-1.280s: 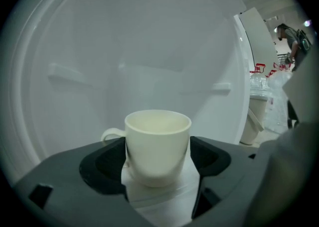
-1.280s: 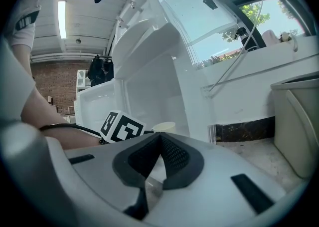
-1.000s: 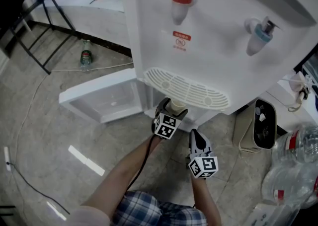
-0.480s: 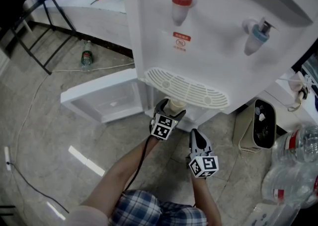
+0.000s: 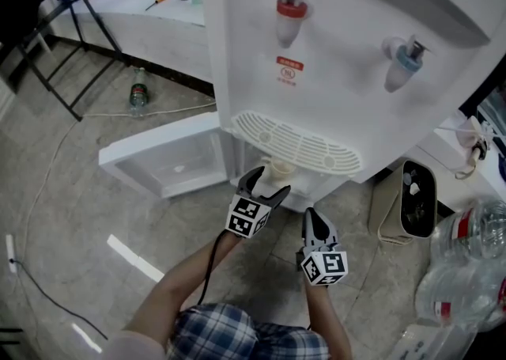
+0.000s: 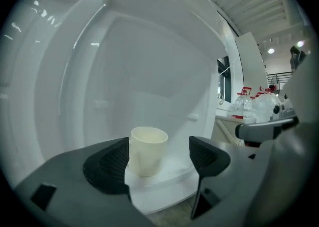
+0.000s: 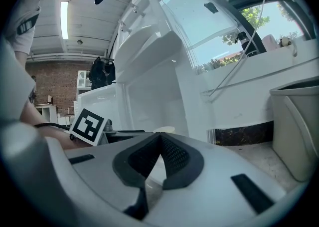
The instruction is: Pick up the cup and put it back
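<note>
— Where's the cup (image 6: pixel 148 148)?

— Upright on the white shelf (image 6: pixel 167 183) in the open lower compartment of the water dispenser (image 5: pixel 332 73), near the shelf's front edge, under the drip tray (image 5: pixel 296 142).

— Anything in it?

— Can't tell; only the rim and the cream wall show.

— And the left gripper (image 6: pixel 159 160)?

— Its fingers (image 6: pixel 110 165) stand apart, with the cup in the gap between them — close by the left-hand pad, with a clear space to the other one. I can't tell whether it touches that pad.

— The right gripper (image 7: pixel 158 143)?

— Fingers together at the tips, nothing between them. In the head view it hangs just right of the left one, lower in the picture, away from the shelf.

— Other containers?

— A beige bin (image 5: pixel 389 210) at the dispenser's right, dark inside with a few pale bits in it, and clear bottles (image 5: pixel 473 233) beyond it.
</note>
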The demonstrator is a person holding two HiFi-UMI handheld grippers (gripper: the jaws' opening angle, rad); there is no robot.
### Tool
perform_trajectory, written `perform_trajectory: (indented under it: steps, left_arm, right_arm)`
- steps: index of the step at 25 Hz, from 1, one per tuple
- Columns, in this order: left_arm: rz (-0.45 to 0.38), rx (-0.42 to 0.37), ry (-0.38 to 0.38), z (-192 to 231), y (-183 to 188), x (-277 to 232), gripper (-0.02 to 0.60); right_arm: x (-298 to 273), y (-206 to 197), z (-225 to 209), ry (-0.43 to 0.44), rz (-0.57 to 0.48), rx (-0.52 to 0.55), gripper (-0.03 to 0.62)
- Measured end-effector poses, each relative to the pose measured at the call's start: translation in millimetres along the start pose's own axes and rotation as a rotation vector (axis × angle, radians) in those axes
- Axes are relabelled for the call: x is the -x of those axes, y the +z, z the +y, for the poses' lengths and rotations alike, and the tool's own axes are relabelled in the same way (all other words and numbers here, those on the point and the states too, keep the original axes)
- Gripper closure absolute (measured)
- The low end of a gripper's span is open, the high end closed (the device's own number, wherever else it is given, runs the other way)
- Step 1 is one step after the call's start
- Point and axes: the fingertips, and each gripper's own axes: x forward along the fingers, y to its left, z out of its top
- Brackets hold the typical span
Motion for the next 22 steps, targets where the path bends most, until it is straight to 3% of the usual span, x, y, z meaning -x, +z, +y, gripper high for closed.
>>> perform_trajectory:
  steps: [2,3,4,6,7,14,18,22]
  left_arm:
    - [-0.026,0.009,0.003,0.3,9.2,13.4,0.194]
    - [-0.035,0.009,0.014,1.7,12.9,21.0,0.275]
    - [-0.041,0.007,0.026,3.4,16.1,28.5,0.4]
    - [-0.051,0.001,0.034,5.7,21.8,41.6,0.5]
    - [-0.053,-0.003,0.033,6.6,24.5,47.5,0.52]
    - [-0.059,-0.054,0.0,2.7,74.4,93.3,0.555]
    - [-0.046,-0.08,0.009,2.0,125.6,129.2,0.557]
    - [-0.051,-0.064,0.013,1.2,194.2,164.5,0.557]
  right_arm:
    - [2.7,1.9,-1.7,-0.008,-0.006,-0.001,0.577]
    - [4.4,3.1,-2.6,-0.013,-0.007,-0.002,0.577]
    - [5.9,4.7,-3.2,-0.016,-0.006,-0.002,0.577]
    - [7.8,10.4,-3.8,-0.016,-0.007,0.009,0.577]
    - [8.5,14.9,-3.8,-0.013,-0.013,0.014,0.577]
    - [25.3,53.1,-3.1,-0.039,-0.058,-0.025,0.577]
    - [45.2,77.2,5.7,-0.075,-0.006,-0.06,0.577]
    - [62.4,126.9,23.0,-0.083,0.041,-0.077,0.577]
